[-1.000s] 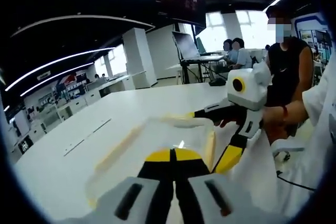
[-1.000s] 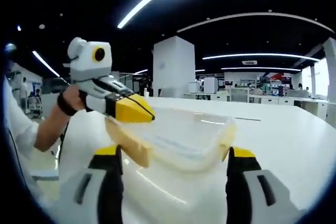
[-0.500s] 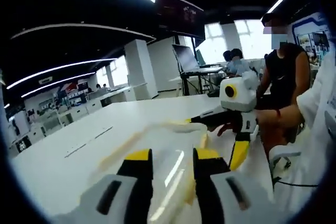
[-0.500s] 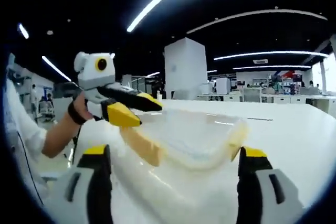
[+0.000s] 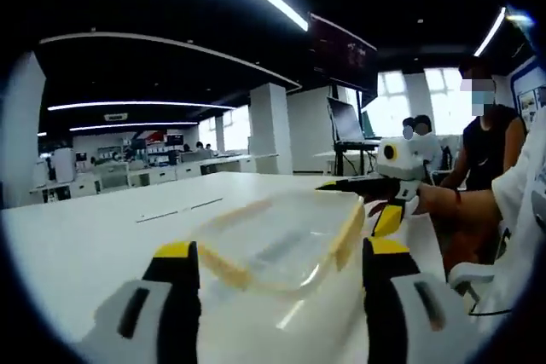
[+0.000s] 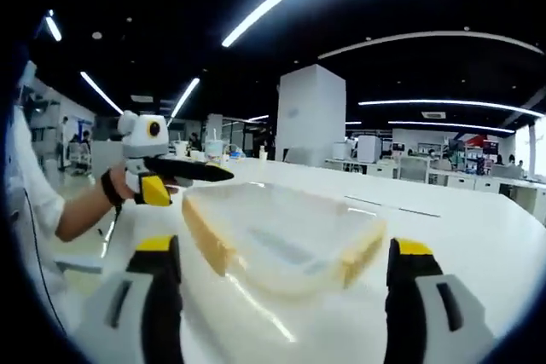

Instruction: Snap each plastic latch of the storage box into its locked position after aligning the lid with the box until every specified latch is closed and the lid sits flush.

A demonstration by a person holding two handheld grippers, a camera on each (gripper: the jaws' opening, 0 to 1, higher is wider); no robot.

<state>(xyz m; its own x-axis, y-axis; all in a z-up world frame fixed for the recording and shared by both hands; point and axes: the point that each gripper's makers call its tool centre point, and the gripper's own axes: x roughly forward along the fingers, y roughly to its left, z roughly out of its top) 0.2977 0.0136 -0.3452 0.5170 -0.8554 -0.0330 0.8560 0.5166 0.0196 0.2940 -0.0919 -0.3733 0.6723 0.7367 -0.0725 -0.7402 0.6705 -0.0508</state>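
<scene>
My left gripper has its fingers spread wide and holding nothing, its yellow tips low in the left gripper view. My right gripper is likewise spread wide and empty in the right gripper view. Just past both pairs of fingers, the storage box sits on the white desk: clear plastic, lid on, yellowish latches along its edges. The fingers are apart from the box. Whether each latch is closed I cannot tell. Beyond the box, each view shows the other gripper held clear of it. Far off stand a person in black, desks and pillars.
</scene>
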